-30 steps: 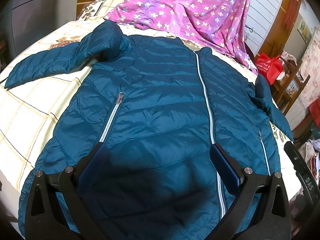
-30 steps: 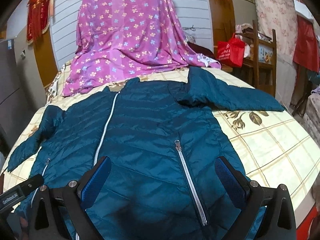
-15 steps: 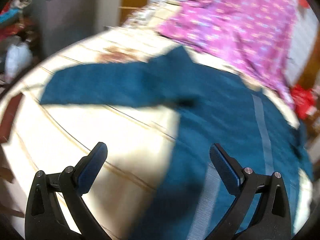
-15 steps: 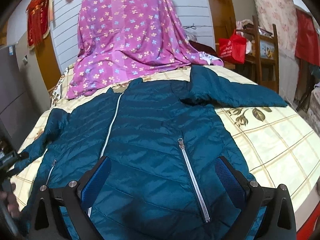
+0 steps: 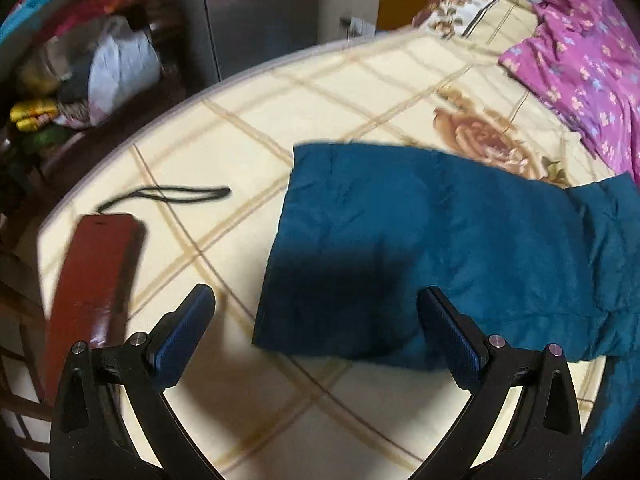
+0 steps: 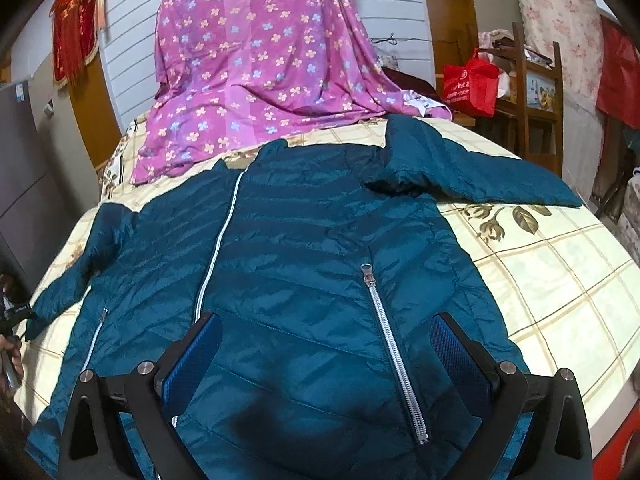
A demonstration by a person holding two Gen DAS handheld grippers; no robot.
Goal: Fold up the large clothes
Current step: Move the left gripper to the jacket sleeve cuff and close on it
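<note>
Swinging leftward, the left hand-held gripper now faces the jacket sleeve.

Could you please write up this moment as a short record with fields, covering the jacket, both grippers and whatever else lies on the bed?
garment: teal puffer jacket, front up, spread flat on the bed
front zip: closed
sleeves: both stretched outward; left sleeve cuff in front of the left gripper
left gripper: jaws open, holding nothing
right gripper: jaws open over the jacket's hem area, holding nothing
other items: purple floral cloth at the head of the bed; reddish-brown flat object with a black cord near the bed edge
fold progress: none visible
</note>
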